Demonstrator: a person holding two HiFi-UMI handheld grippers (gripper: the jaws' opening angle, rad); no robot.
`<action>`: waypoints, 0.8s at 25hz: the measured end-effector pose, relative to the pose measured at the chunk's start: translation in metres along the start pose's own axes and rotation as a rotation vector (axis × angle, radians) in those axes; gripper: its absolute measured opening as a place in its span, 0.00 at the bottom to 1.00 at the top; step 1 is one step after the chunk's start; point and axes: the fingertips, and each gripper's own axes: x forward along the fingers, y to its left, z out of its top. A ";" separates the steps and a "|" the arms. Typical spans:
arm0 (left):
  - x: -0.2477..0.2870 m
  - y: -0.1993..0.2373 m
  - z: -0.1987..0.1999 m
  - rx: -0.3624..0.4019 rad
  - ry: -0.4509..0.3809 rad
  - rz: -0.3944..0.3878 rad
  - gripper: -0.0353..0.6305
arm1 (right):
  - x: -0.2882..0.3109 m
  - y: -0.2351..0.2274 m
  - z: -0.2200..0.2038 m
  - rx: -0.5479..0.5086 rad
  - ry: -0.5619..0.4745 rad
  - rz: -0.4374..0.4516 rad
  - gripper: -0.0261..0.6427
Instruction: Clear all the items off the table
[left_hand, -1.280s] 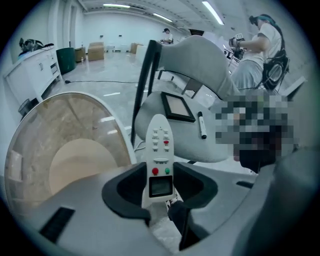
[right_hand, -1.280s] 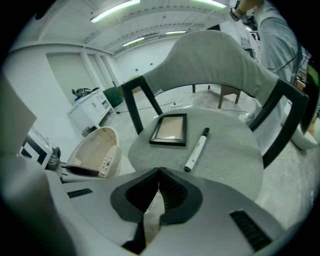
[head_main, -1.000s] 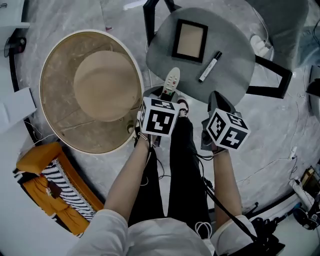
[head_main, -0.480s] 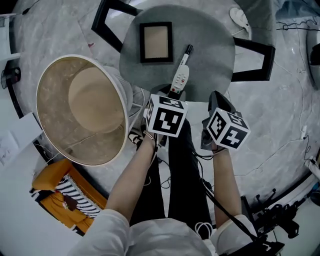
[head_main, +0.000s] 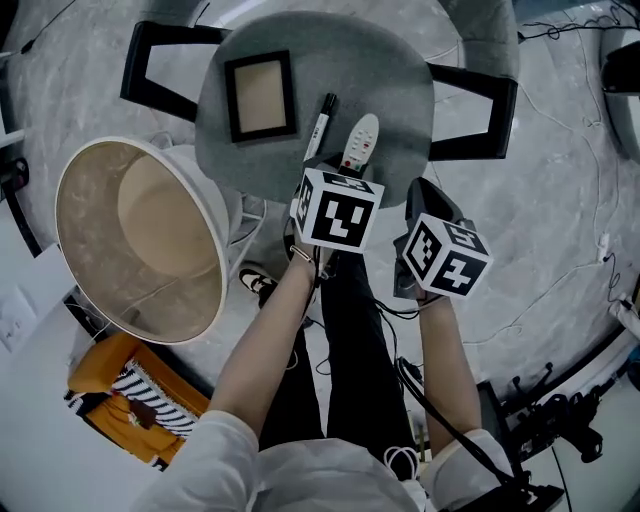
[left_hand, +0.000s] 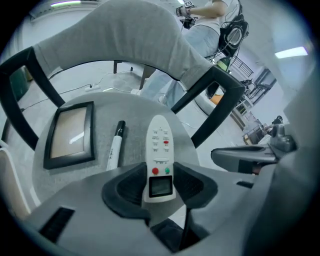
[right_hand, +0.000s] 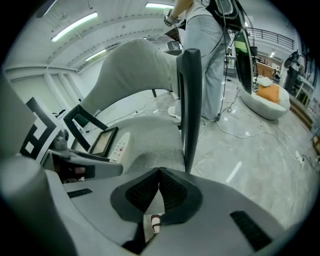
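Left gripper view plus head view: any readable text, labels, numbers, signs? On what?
No text can be read in any view.
Remote control: button labels too small and blurred; nothing legible on its screen.
Marker pen: print on the barrel, blurred.
Picture frame: plain insert, no writing.
Gripper cubes: black-and-white square patterns only, no letters or numbers.

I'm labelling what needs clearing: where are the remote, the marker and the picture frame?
remote (left_hand: 160, 147), left gripper view, on its button panel.
marker (left_hand: 115, 150), left gripper view, on its white barrel.
picture frame (left_hand: 70, 131), left gripper view, on its glass pane.
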 end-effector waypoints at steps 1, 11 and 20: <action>0.005 -0.001 0.004 -0.004 0.003 0.000 0.31 | 0.002 -0.002 0.001 -0.002 0.001 0.002 0.07; 0.035 0.003 0.024 -0.067 0.009 0.019 0.31 | 0.015 -0.012 0.005 -0.013 0.012 0.029 0.07; 0.039 0.003 0.031 -0.100 -0.040 0.000 0.32 | 0.017 -0.018 0.003 0.031 0.018 0.020 0.07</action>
